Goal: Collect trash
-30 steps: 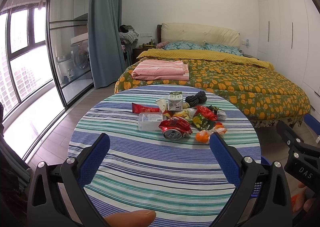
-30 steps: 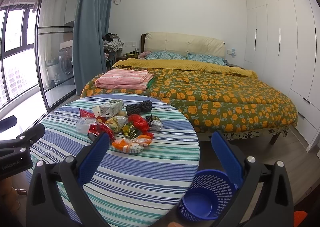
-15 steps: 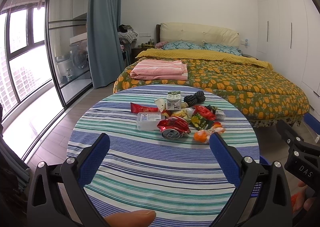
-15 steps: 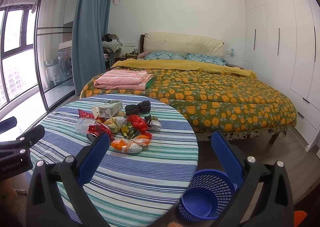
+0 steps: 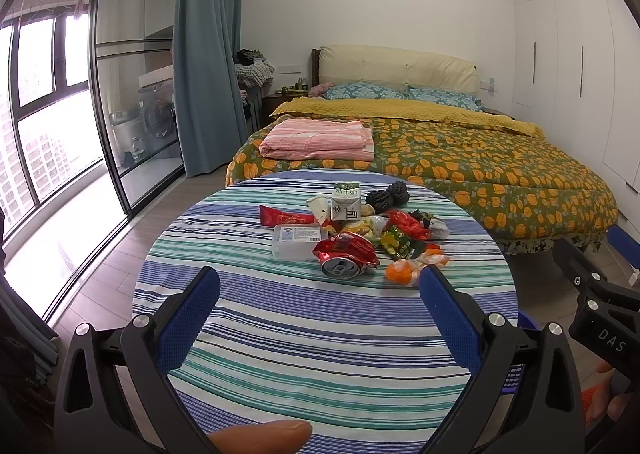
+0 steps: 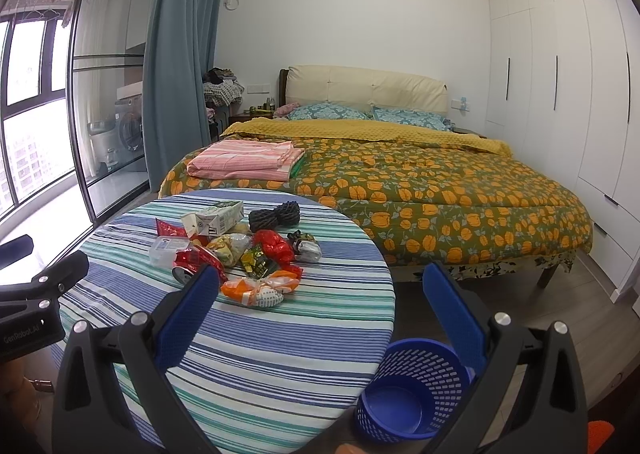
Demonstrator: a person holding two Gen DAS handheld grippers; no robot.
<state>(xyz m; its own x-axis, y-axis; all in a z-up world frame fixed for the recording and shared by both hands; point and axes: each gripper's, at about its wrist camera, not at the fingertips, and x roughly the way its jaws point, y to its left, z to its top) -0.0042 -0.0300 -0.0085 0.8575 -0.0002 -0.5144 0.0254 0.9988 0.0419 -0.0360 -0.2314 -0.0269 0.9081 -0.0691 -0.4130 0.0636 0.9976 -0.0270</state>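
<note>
A pile of trash lies on the round striped table (image 5: 304, 334): a crushed red can (image 5: 346, 256), a clear plastic box (image 5: 298, 240), a milk carton (image 5: 346, 202), a red wrapper (image 5: 284, 218), a black foam net (image 5: 388, 194), a green wrapper (image 5: 400, 246) and an orange wrapper (image 5: 414, 268). The right wrist view shows the same can (image 6: 196, 262), carton (image 6: 212, 218) and orange wrapper (image 6: 256, 288). An empty blue basket (image 6: 412, 390) stands on the floor right of the table. My left gripper (image 5: 318, 290) and right gripper (image 6: 320, 286) are both open and empty, short of the pile.
A bed with a pumpkin-print quilt (image 6: 440, 190) stands behind the table, with folded pink cloth (image 6: 248, 162) on it. White wardrobes (image 6: 568, 94) line the right wall. A glass partition (image 5: 132, 94) and curtain (image 5: 204, 54) stand at the left.
Both views have drifted very slightly; the table and trash sit a touch lower left in frame. Both grippers stay open and empty.
</note>
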